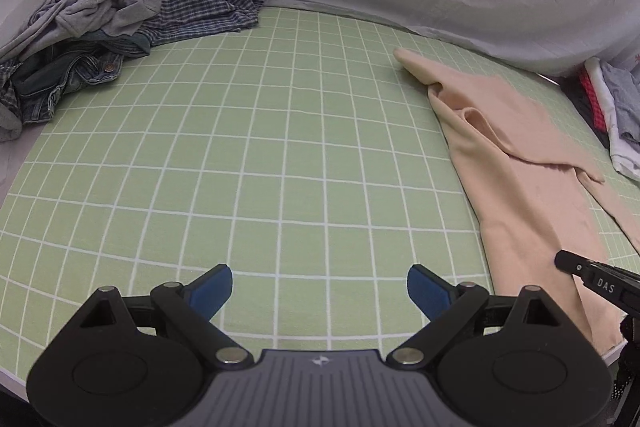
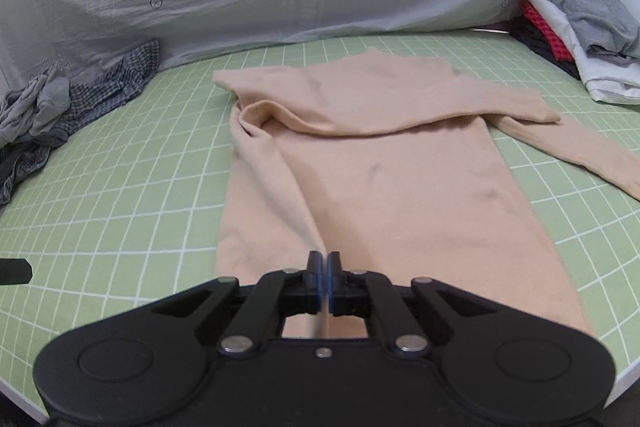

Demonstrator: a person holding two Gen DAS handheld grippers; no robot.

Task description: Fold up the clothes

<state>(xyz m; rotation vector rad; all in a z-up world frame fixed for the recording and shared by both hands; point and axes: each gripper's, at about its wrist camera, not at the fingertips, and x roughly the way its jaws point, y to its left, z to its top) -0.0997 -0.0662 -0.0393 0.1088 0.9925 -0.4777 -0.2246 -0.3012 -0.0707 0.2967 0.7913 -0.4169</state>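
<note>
Nearest my right wrist camera, the right gripper (image 2: 325, 267) has its blue pads pressed together at lower centre; whether a fold of the peach sweater (image 2: 380, 167) is pinched between them I cannot tell, though the cloth lies directly under the tips. The sweater stretches from there up the middle of the frame, one sleeve folded across its chest and the other sleeve trailing off to the right edge, all on the green checked sheet (image 2: 120, 187).

In my left wrist view, the left gripper (image 1: 320, 291) stands wide open at the bottom, nothing between its fingers, over bare sheet. The sweater lies along the right side there. A heap of unfolded clothes (image 1: 80, 39) sits upper left; a smaller stack of clothes (image 2: 584, 35) sits upper right in the right view.
</note>
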